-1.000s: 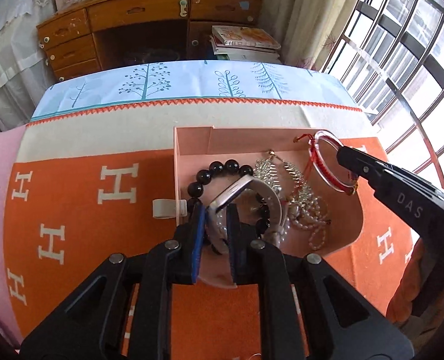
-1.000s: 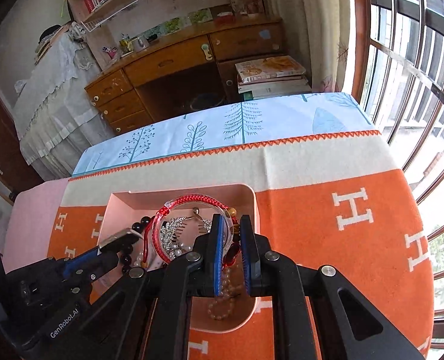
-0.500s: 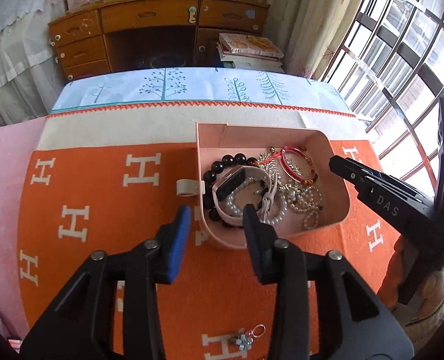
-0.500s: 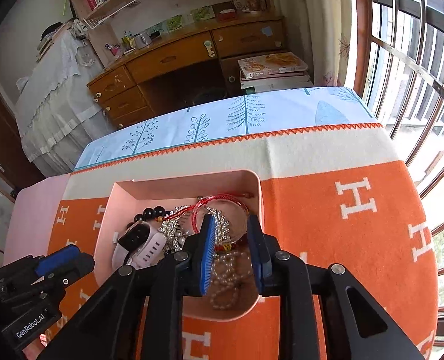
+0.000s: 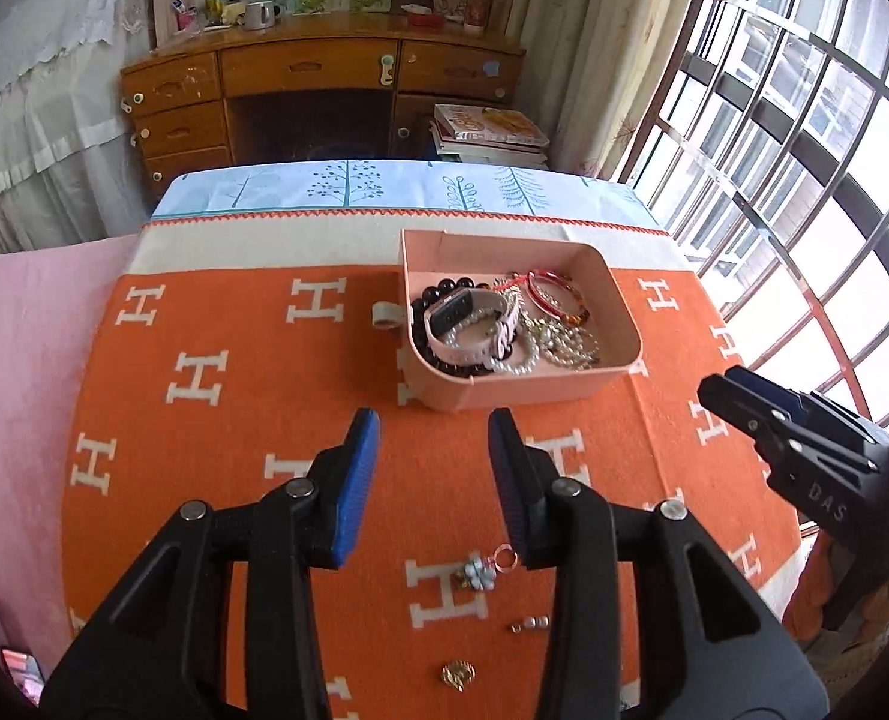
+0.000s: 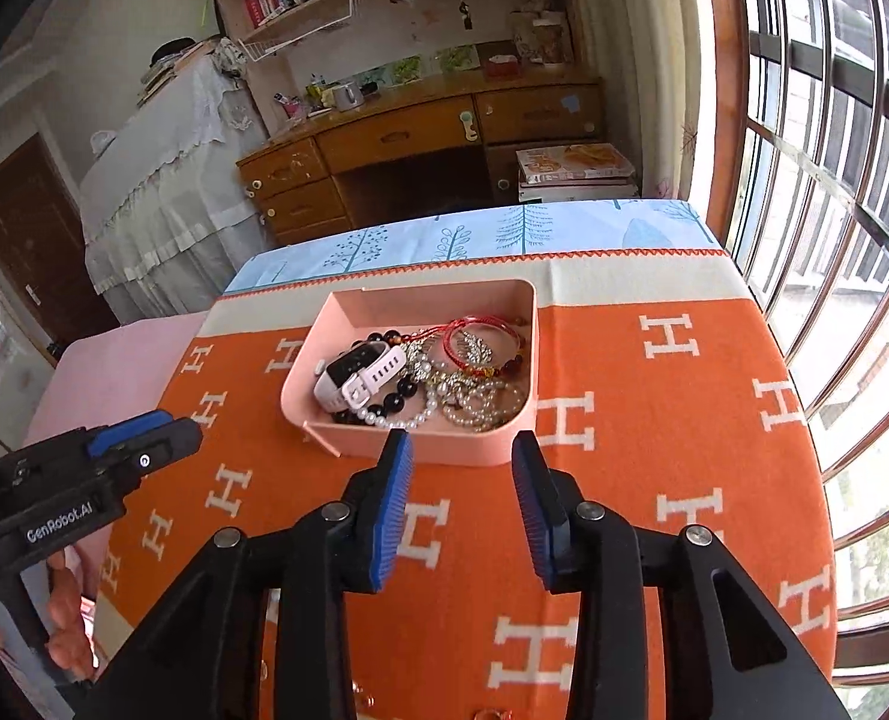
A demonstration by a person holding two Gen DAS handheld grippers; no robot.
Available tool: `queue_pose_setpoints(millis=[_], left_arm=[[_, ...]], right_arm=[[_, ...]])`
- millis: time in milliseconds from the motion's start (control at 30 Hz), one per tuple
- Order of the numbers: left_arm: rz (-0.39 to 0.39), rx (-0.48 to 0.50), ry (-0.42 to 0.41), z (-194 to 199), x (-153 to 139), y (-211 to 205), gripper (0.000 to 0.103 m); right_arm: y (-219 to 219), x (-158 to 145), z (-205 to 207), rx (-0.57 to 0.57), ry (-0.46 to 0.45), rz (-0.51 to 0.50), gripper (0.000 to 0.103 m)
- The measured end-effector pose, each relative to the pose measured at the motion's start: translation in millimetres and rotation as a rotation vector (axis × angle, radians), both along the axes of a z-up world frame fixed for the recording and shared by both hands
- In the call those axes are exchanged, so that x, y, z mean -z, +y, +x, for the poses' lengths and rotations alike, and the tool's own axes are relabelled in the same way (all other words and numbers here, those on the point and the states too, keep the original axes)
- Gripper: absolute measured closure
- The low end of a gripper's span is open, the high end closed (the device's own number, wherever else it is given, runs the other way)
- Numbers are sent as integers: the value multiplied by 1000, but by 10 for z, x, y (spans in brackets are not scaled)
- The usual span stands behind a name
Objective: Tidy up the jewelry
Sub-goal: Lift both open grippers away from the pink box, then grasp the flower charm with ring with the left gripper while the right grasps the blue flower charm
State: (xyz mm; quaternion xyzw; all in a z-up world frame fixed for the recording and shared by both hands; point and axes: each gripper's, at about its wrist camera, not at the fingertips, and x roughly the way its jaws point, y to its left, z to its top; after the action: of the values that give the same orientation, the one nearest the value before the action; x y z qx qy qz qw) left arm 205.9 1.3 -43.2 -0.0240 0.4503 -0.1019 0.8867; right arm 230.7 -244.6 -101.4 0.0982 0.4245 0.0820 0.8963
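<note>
A pink tray (image 5: 621,318) (image 6: 411,447) on the orange cloth holds a white smartwatch (image 5: 465,324) (image 6: 357,375), a black bead bracelet, pearl strands (image 6: 474,405) and a red bangle (image 5: 549,294) (image 6: 480,342). My left gripper (image 5: 432,438) is open and empty, above the cloth in front of the tray. My right gripper (image 6: 461,456) is open and empty, just short of the tray's near wall. Loose pieces lie on the cloth near me: a flower charm with a ring (image 5: 483,570), a small clasp (image 5: 531,623) and a gold piece (image 5: 457,673).
An orange cloth with white H marks (image 5: 204,372) covers the table. A small grey loop (image 5: 384,315) lies left of the tray. A wooden desk (image 5: 324,96) and stacked books (image 5: 486,132) stand beyond the table. Window bars (image 6: 834,180) run along the right.
Both grippers opened, dropping the smartwatch and the red bangle into the tray, then pulled back and up away from it.
</note>
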Motion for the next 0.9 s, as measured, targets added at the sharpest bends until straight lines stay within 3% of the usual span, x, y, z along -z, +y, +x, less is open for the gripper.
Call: queue_pose_setpoints(millis=[167,400,633,900], left_arm=[[-6,40,37,-293,14,-32,69],[-78,112,79,-710,76,-35,69],[-26,194,47,-1208,167,-158,69],[5,239,80,-1648,599,-259,69]], right_arm=[[57,-94,-518,-65,-10,-23,68],[73,-6,-1070,-135,16,-48,68],[104,265,-1491,-232,51,-69,68],[277,593,-1968,-431,38,-168,68]])
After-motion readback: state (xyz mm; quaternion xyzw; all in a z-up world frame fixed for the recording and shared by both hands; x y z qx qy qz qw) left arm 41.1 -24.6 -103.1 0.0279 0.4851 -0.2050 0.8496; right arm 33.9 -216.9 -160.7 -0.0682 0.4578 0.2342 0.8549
